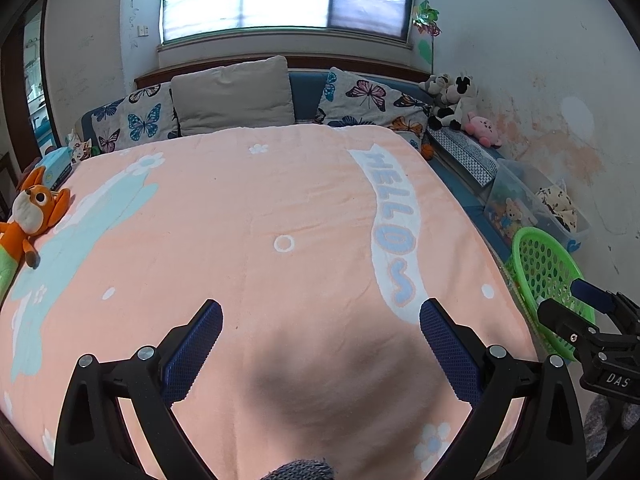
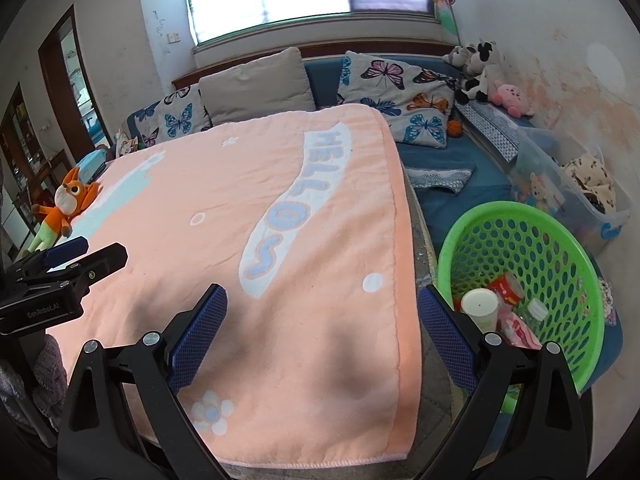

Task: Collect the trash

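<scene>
A green perforated basket (image 2: 560,240) sits on the blue mattress at the right side of the bed; it also shows in the left wrist view (image 1: 536,260). Inside it lie a white cup (image 2: 480,306), a red can (image 2: 508,286), a clear plastic bottle (image 2: 534,310) and a pink wrapper (image 2: 516,330). My left gripper (image 1: 320,320) is open and empty above the pink blanket (image 1: 248,216). My right gripper (image 2: 322,306) is open and empty over the blanket's right edge, beside the basket. Each gripper shows at the other view's edge: the right one (image 1: 580,308), the left one (image 2: 80,252).
An orange fox plush (image 1: 30,212) lies at the bed's left edge. Butterfly pillows (image 1: 372,100) and a beige pillow (image 1: 234,94) line the headboard. Plush toys (image 1: 460,104) and a clear storage bin (image 1: 536,204) stand along the right wall.
</scene>
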